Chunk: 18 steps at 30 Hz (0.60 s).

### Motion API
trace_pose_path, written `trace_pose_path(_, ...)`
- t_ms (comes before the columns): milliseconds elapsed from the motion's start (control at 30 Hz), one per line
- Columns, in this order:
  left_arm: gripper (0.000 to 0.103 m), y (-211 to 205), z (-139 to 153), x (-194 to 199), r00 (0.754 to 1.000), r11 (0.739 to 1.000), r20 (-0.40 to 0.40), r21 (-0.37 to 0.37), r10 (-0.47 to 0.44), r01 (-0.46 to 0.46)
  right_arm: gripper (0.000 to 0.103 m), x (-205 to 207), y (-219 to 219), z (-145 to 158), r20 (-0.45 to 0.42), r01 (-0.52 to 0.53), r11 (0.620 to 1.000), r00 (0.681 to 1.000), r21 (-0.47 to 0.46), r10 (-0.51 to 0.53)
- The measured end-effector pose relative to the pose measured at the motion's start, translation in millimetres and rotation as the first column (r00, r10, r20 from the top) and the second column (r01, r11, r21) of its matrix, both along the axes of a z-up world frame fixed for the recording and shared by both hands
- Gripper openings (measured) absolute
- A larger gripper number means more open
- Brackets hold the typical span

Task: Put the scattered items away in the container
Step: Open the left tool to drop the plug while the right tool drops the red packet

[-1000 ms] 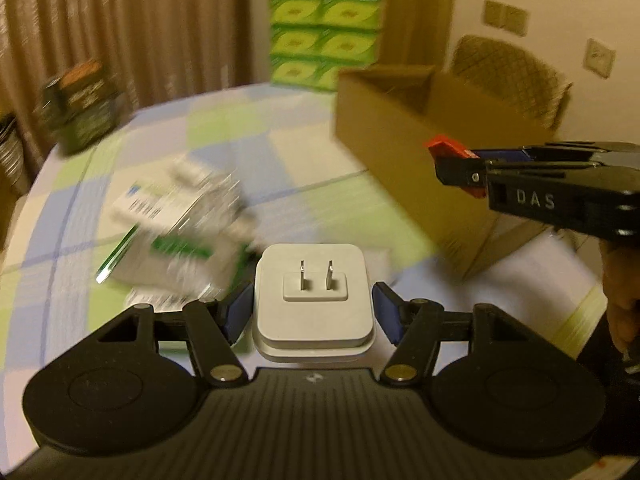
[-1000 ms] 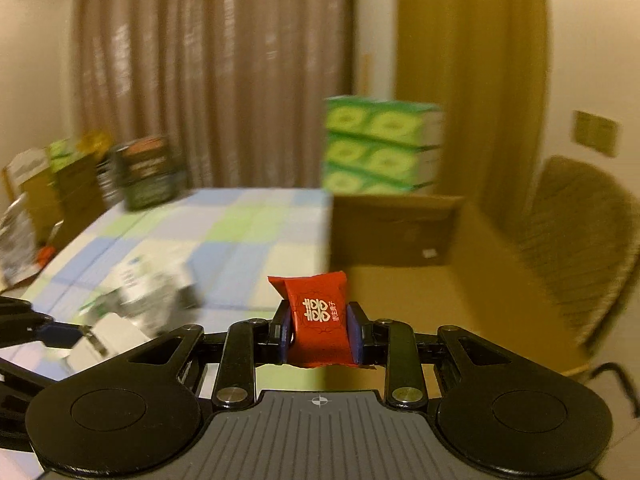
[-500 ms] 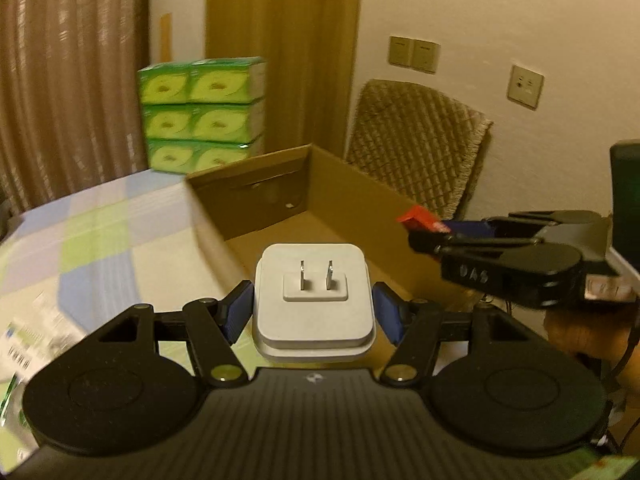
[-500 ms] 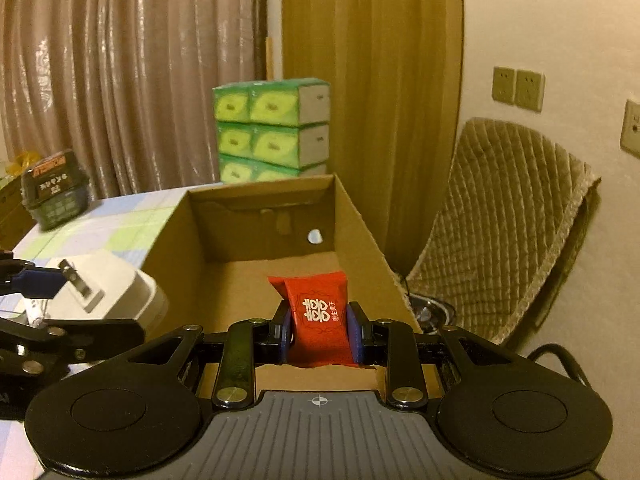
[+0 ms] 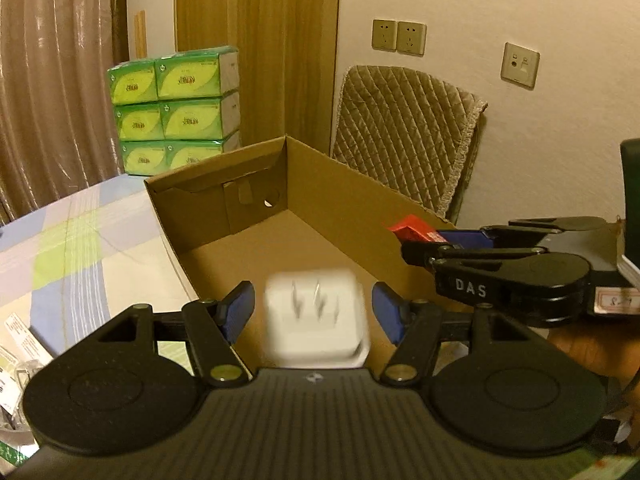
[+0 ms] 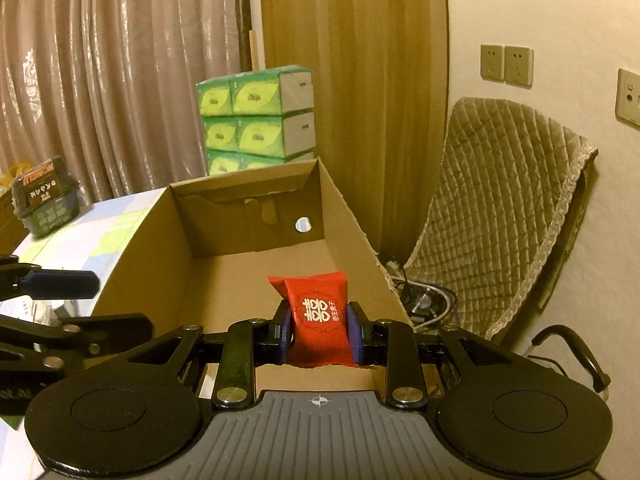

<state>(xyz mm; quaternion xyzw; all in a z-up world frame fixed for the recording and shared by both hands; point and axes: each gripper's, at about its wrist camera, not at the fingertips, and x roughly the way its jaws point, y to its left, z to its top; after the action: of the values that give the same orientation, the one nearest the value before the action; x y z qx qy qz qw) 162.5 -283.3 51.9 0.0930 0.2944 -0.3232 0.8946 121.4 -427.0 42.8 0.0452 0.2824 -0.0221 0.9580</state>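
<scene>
On the left, papers and packets (image 5: 16,344) lie scattered on the checked tablecloth (image 5: 80,248), so I judge much of the tidying is left. The left gripper (image 5: 316,312) has its blue pads (image 5: 238,310) spread wide with gaps on both sides of the blurred white plug adapter (image 5: 316,320), which looks released and dropping toward the open brown cardboard box (image 5: 344,200). The box floor shows bare, so this seems the first item in. Further right, the right gripper (image 6: 318,330) is clamped on the red sweet packet (image 6: 316,312), poised over the near rim and not yet dropped. The box interior offers ample room; its right wall (image 6: 352,232) is near, with the quilted chair (image 6: 500,208) beyond
</scene>
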Motion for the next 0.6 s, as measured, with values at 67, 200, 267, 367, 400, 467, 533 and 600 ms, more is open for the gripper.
trace_pose_path(67,0.061,4.2,1.1,-0.4,1.0,1.0,0.004,0.002,0.007,-0.007,0.026,-0.7,0.4,-0.6,-0.001,-0.002,1.0,1.0,0.003,0.002)
trace_pose_path(200,0.061,15.0,2.8,-4.5,1.0,1.0,0.011,0.009,0.022,-0.022,0.026,-1.3,4.1,-1.2,-0.001,-0.011,1.0,1.0,0.008,0.011)
trace_pose_path(267,0.061,19.9,3.4,-7.7,1.0,1.0,0.011,0.009,0.03,-0.03,0.026,-1.3,6.4,-1.0,0.002,-0.016,1.0,1.0,0.009,0.016)
trace_pose_path(367,0.061,26.7,4.1,-12.2,0.999,0.999,0.009,0.006,0.042,-0.042,0.026,-0.6,9.1,-0.7,0.005,-0.029,0.999,1.0,0.014,0.029)
trace_pose_path(400,0.062,29.0,4.0,-13.7,0.999,0.999,0.008,0.005,0.046,-0.046,0.029,-0.3,9.8,-0.8,0.005,-0.037,0.999,0.999,0.02,0.037)
trace_pose_path(467,0.062,33.2,3.8,-16.3,0.998,0.998,0.004,0.0,0.056,-0.056,0.053,-0.1,12.0,-0.1,0.006,-0.042,0.999,0.999,0.015,0.042)
trace_pose_path(533,0.065,37.8,4.1,-18.6,0.998,0.998,0.001,-0.004,0.067,-0.067,0.068,-3.6,12.3,1.7,0.03,-0.035,0.999,0.999,0.017,0.034)
trace_pose_path(600,0.066,42.1,4.6,-20.8,0.997,0.997,-0.001,-0.005,0.081,-0.081,0.068,-5.6,12.6,3.5,0.035,-0.032,0.999,0.999,0.018,0.031)
